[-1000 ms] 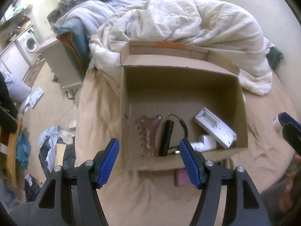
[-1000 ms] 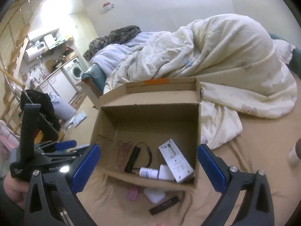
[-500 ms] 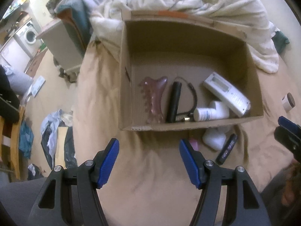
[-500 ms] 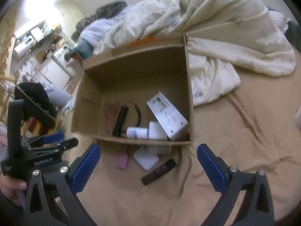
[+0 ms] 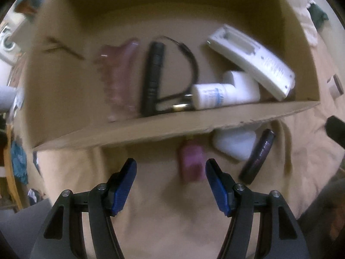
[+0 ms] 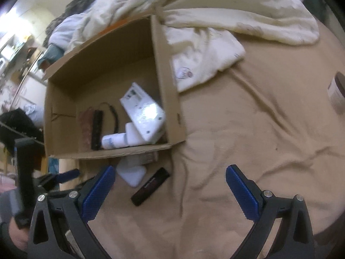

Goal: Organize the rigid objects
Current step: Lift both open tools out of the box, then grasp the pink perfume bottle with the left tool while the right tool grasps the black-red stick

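An open cardboard box (image 5: 163,127) (image 6: 168,86) lies on the tan bedsheet. It holds a pink comb-like piece (image 5: 118,77), a black stick with a cord (image 5: 153,75), a white bottle (image 5: 211,96) and a white flat device (image 5: 252,58) (image 6: 144,112). In front of the box lie a small pink item (image 5: 192,161), a white pad (image 5: 235,142) (image 6: 131,174) and a dark tube (image 5: 257,155) (image 6: 151,185). My left gripper (image 5: 170,172) hangs open just above the sheet, the pink item near its right finger. My right gripper (image 6: 170,183) is open over the sheet, right of the dark tube.
A rumpled cream duvet (image 6: 226,10) lies behind and to the right of the box. A brown-topped jar (image 6: 337,90) (image 5: 335,86) stands on the sheet at far right. The person's hand (image 6: 13,235) grips the left gripper's handle at lower left.
Both grippers have sunk toward the bed, so the box and the items before it look larger and nearer. The jaws of both stayed as wide as before.
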Demonstrator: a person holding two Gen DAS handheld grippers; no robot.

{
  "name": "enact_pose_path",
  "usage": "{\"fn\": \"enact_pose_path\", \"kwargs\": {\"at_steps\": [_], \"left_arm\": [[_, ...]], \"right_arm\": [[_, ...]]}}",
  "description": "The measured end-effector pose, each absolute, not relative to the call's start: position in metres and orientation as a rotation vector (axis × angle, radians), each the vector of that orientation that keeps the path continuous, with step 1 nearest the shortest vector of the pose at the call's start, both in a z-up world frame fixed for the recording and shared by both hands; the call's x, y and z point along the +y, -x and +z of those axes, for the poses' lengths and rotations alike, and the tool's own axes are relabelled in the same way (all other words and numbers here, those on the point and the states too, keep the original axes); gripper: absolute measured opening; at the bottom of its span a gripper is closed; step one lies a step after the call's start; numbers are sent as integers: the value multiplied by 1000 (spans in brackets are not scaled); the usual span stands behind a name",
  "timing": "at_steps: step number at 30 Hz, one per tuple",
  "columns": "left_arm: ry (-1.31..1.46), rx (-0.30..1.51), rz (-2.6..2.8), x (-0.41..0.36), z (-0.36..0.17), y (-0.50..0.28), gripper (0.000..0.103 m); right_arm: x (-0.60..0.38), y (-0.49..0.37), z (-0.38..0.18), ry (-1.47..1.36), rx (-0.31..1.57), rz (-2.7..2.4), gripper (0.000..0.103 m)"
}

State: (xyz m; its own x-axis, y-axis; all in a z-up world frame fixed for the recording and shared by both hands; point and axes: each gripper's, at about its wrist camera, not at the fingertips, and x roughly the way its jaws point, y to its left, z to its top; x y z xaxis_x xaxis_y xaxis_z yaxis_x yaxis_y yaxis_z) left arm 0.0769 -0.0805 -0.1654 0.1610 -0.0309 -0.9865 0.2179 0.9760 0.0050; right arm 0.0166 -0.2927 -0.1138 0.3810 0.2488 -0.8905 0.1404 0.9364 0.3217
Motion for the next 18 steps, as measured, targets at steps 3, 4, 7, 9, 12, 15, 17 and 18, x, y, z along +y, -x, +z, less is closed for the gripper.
{"fn": "enact_pose_path", "kwargs": {"at_steps": [3,4,7,9,12,15,17,18], "left_arm": [[-215,1387,-202,-96,-178,-79,63],[-245,1384,-206,-101,-182,-79,63],[-262,1388,-207,-105,-190,-80,60],[-244,1392,-208,-105,-190,-80,52],[-232,1402,-230,-105,-188,-82,35],[-243,1398,-243,-107,-187,-80,23],[-249,1395,-247,-103,-183,-78,23],[-248,1394,-242,-99,-179,-76,23]], "right_arm": [[-296,-16,-115,-381,1192,73,103],[-296,-17,-116,-381,1196,74,103],[-294,-18,-119,-374,1212,77,103],[-292,-19,-122,-364,1230,78,103],[-287,-21,-127,-323,1256,65,103],[-280,-24,-135,-288,1296,82,103],[-272,-24,-139,-263,1320,131,103],[-265,-25,-142,-245,1336,173,103]]}}
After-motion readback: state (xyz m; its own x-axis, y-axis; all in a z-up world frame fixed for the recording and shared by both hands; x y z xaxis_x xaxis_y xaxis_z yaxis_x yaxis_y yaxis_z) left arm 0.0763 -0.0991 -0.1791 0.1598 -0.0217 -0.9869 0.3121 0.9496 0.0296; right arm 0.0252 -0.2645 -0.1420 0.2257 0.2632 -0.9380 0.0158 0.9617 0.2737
